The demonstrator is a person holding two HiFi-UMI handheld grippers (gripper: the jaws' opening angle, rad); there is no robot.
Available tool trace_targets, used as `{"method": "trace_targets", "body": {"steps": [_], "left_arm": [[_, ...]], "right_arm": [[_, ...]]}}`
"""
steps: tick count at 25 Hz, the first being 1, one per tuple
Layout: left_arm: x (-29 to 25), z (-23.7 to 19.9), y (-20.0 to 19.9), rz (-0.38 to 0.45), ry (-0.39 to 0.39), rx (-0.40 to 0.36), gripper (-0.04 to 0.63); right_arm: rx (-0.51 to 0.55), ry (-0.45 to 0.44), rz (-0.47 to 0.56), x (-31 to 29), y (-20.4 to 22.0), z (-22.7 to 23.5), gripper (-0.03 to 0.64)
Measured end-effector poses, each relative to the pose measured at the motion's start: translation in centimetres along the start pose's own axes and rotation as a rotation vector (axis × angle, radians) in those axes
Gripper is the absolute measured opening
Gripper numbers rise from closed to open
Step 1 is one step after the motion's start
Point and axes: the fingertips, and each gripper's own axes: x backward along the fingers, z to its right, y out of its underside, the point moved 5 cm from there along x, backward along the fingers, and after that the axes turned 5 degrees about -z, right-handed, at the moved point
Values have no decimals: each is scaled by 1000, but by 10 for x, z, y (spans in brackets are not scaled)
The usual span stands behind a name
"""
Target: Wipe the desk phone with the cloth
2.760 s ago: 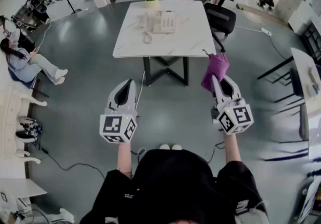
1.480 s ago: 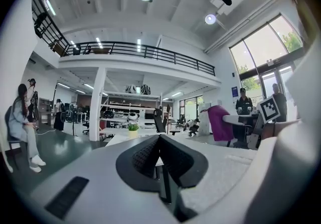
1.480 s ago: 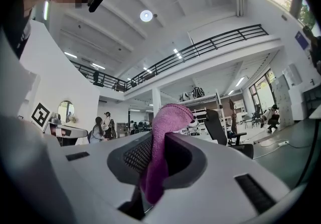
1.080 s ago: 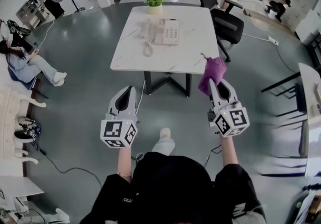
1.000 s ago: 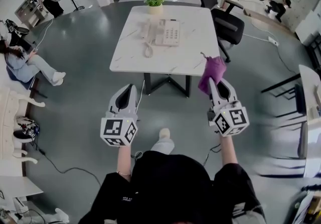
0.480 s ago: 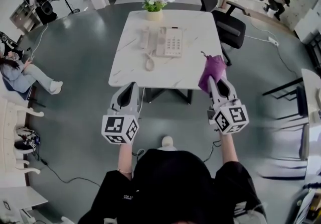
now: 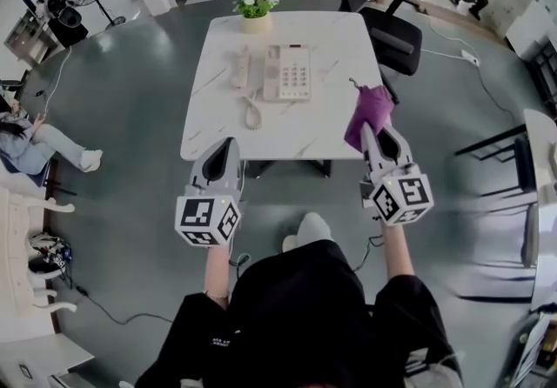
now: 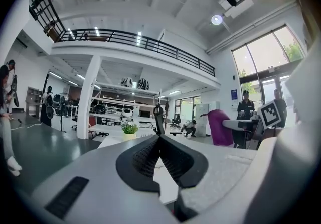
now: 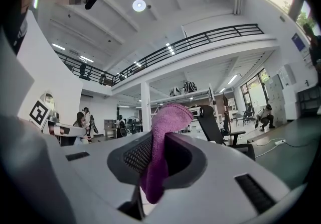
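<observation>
Right gripper (image 7: 372,136) jaws pinch a purple microfibre cloth (image 7: 366,110), near the near-right corner of the white marble-look counter (image 7: 335,38). Left gripper (image 7: 222,150) jaws pressed together, empty, by the near edge. Beige push-button desk phone (image 7: 288,73) sits mid-counter, untouched; white handset (image 7: 241,70) lies just left. Risks: the unbraced phone could slide under wiping, or the cloth could snag the cord and drag the handset.

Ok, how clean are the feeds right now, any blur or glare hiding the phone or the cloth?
Head view: fisheye bows the table edges and the right margin is smeared, but the desk phone reads sharp. Right gripper view: the cloth is crisp, ceiling lamps blow out, corners go black. Left gripper view: same black corners, windows at right are bright.
</observation>
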Motion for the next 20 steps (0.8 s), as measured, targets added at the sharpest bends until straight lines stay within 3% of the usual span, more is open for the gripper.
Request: {"method": "trace_targets", "body": {"steps": [20], "left_arm": [[-144,-38,11,-67,-55,87,-3]], "right_arm": [[2,-62,-104,-155,16,79,32]]}}
